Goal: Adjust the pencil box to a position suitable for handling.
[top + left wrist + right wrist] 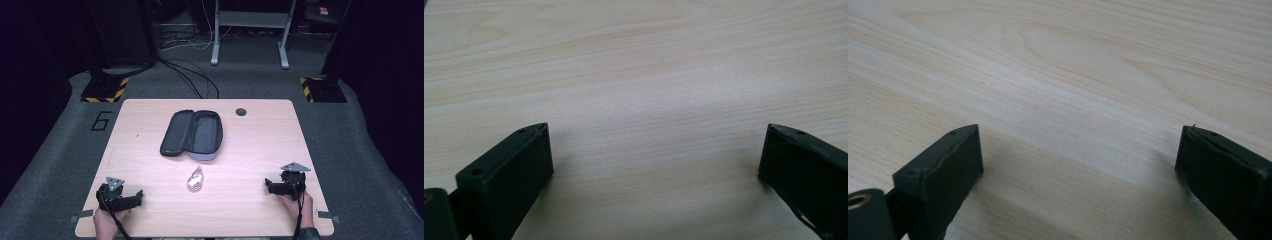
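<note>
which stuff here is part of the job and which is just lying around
Part of the job:
- open pencil case, lying unzipped mid-table
- small shiny pink object in front of the case
- left tongs and right tongs, both open, resting on the table

Just lying about:
- cables on the floor
- grey stand legs beyond the table
- yellow-black striped bases

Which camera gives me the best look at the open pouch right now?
The high view: the pouch lies unzipped and open on the table, beyond a small shiny pink packet. The left and right gripper views look at bare wood between wide-open jaws of the left tongs and right tongs.
</note>
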`<state>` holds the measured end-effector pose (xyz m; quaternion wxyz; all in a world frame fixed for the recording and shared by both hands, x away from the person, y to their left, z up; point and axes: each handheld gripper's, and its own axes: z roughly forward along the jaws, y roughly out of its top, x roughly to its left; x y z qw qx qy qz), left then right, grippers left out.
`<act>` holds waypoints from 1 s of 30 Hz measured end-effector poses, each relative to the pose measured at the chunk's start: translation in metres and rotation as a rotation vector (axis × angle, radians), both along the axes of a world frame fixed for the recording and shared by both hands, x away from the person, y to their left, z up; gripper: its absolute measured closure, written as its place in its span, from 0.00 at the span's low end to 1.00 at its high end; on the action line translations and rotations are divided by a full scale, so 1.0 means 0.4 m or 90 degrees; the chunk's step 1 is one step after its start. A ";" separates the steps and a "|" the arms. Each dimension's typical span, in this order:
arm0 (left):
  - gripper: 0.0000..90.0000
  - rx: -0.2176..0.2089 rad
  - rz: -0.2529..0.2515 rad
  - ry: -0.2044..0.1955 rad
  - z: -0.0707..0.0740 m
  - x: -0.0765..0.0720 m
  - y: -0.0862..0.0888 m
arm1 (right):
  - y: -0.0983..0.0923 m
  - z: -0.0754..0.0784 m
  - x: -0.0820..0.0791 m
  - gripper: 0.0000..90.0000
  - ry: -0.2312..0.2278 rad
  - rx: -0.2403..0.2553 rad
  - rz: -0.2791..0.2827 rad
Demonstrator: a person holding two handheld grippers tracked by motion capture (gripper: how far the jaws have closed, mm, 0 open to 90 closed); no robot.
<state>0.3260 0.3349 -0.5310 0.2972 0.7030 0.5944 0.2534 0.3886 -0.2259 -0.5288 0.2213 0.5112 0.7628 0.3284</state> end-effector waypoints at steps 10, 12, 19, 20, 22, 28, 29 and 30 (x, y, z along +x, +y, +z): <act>0.05 -0.027 -0.027 -0.016 0.018 0.005 -0.031 | 0.000 0.000 0.003 0.02 0.006 -0.002 -0.005; 0.05 -0.028 -0.038 -0.019 0.025 0.008 -0.040 | 0.000 0.000 0.003 0.02 0.006 -0.002 -0.004; 0.05 -0.034 -0.056 -0.034 0.052 0.027 -0.099 | 0.000 0.000 0.003 0.03 0.006 -0.002 -0.004; 0.05 -0.036 -0.061 -0.035 0.055 0.029 -0.107 | 0.000 0.000 0.003 0.03 0.006 -0.002 -0.004; 0.05 -0.031 -0.070 -0.036 0.060 0.035 -0.125 | 0.000 0.000 0.003 0.03 0.005 -0.002 -0.003; 0.05 -0.034 -0.101 -0.032 0.071 0.050 -0.175 | 0.000 0.000 0.003 0.03 0.006 -0.002 -0.003; 0.04 -0.034 -0.102 -0.037 0.070 0.053 -0.184 | 0.000 0.000 0.003 0.03 0.005 -0.002 -0.003; 0.04 -0.036 -0.106 -0.035 0.070 0.055 -0.191 | 0.000 0.000 0.003 0.03 0.005 -0.001 -0.003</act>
